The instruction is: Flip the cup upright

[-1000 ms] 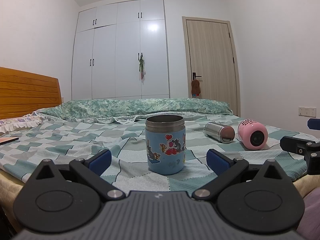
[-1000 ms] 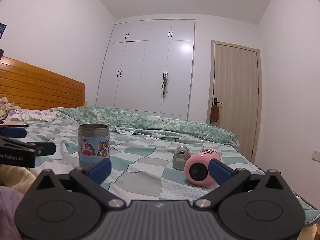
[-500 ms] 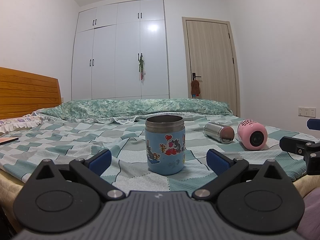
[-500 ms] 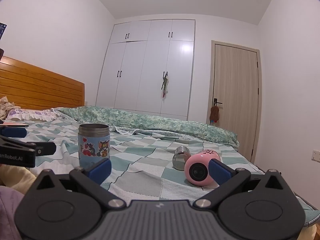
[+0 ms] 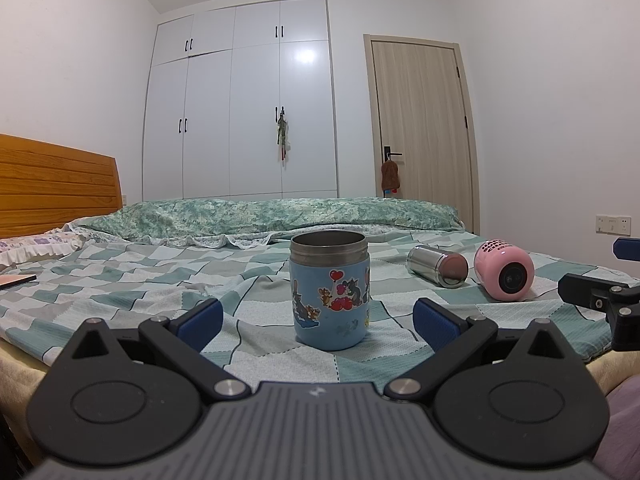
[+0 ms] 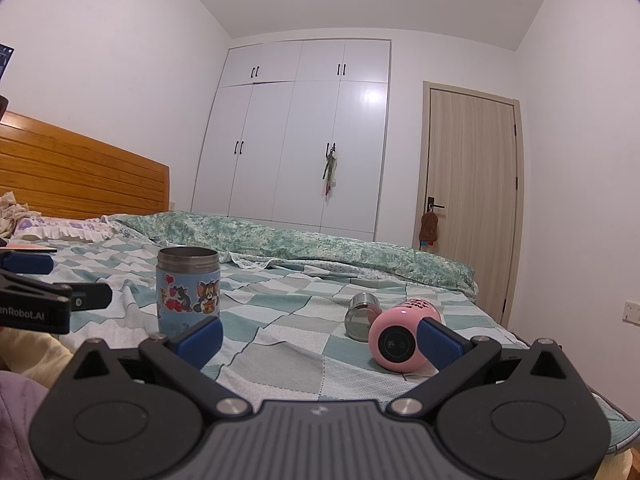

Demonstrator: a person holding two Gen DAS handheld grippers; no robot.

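Blue cup [image 5: 330,290] stands upright (inside unseen), left gripper [image 5: 318,322] and right gripper [image 6: 320,340] both released.

Blue cartoon-sticker cup [image 5: 329,290], upright on bedspread, open-topped

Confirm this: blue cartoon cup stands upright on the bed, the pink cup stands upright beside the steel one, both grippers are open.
Not quite. The pink cup lies on its side, as the right wrist view shows. The rest holds: the blue cartoon cup stands upright on the bed, the steel cup is beside the pink one, and the left gripper and right gripper are open.
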